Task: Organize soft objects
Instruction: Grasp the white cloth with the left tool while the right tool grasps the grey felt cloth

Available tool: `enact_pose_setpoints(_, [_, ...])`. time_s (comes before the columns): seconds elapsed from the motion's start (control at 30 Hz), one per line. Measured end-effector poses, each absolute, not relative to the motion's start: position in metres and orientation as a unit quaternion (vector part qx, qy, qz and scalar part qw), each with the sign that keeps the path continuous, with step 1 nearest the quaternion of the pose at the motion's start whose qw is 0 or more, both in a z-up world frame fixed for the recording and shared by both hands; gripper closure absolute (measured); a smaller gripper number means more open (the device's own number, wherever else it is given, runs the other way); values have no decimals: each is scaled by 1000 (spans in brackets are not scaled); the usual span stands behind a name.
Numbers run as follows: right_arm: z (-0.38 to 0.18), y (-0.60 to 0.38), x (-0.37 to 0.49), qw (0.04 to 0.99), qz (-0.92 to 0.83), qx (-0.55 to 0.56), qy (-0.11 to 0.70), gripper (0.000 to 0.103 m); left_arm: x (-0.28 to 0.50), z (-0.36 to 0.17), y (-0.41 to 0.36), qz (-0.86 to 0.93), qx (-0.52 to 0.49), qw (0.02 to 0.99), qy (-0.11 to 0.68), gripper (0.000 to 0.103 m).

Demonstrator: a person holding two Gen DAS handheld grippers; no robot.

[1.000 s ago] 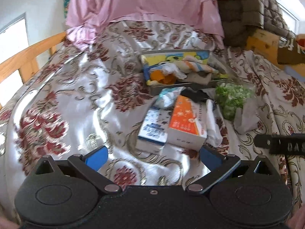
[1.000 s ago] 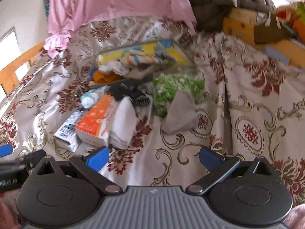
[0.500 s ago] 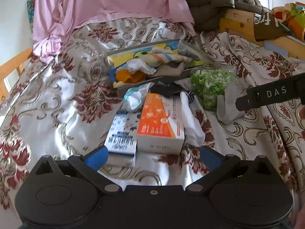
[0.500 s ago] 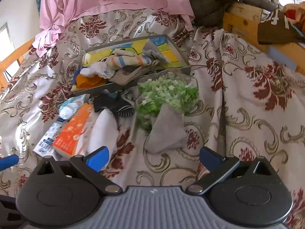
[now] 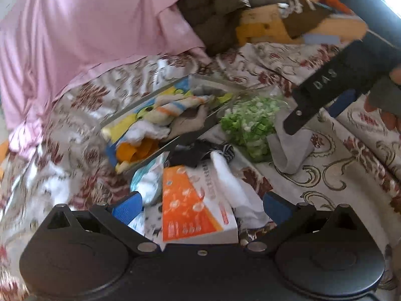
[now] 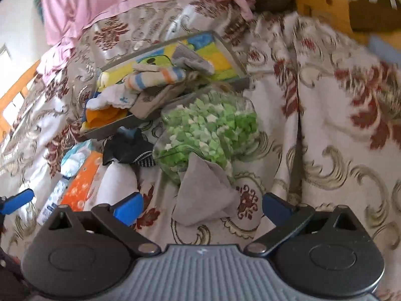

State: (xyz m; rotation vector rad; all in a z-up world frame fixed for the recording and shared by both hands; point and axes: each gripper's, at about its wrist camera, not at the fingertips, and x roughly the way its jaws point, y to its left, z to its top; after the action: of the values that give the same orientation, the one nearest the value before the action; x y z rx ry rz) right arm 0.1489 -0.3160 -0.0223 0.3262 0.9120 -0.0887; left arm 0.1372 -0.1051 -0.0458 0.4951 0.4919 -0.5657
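A grey tray point(image 5: 190, 135) point(image 6: 233, 52) with a cartoon bottom lies on the patterned bedspread and holds a striped sock point(image 6: 155, 76), white cloth and orange cloth. In front of it lie a black sock point(image 6: 125, 148), a white sock point(image 5: 233, 185) point(image 6: 117, 185), a grey cloth point(image 6: 205, 195) point(image 5: 288, 148) and an orange box point(image 5: 190, 205). My left gripper point(image 5: 200, 207) is open just over the orange box. My right gripper point(image 6: 200, 207) is open with the grey cloth between its fingers, not pinched. The right gripper's fingers point(image 5: 300, 115) show above the grey cloth in the left wrist view.
A clear bag of green and white bits point(image 6: 210, 130) point(image 5: 250, 123) lies beside the tray, under the grey cloth's far end. A blue-white packet point(image 6: 75, 155) and a flat box lie left of the orange box. Pink fabric point(image 5: 87, 32) and a brown quilt point(image 5: 220, 7) are behind.
Both grippers have moved forward and down toward the pile. The left one now hovers over the orange box; the right one has closed in on the grey cloth. Both stay open.
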Motion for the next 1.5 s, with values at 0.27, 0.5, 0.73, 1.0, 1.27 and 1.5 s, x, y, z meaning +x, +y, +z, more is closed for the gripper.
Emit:
enact_pose_setpoints(0.27, [-37, -311, 158, 874, -7, 172, 454, 0, 149, -64, -129, -317, 283, 876, 231, 1])
enact_pose_setpoints(0.5, [-43, -306, 164, 878, -23, 169, 447, 0, 163, -75, -137, -334, 265, 870, 246, 10])
enact_pose_setpoints(0.73, [-51, -308, 170, 874, -44, 174, 451, 8, 161, -84, -141, -351, 278, 860, 244, 22])
enact_pose_setpoints(1.0, [-53, -307, 173, 876, -48, 176, 446, 13, 161, -87, -151, -345, 292, 859, 239, 35])
enact_pose_setpoints(1.27, [-54, -307, 175, 879, -50, 175, 441, 18, 156, -83, -157, -323, 305, 862, 244, 57])
enact_pose_setpoints(1.5, [-59, -306, 177, 876, -47, 176, 446, 25, 149, -87, -160, -347, 312, 847, 254, 76])
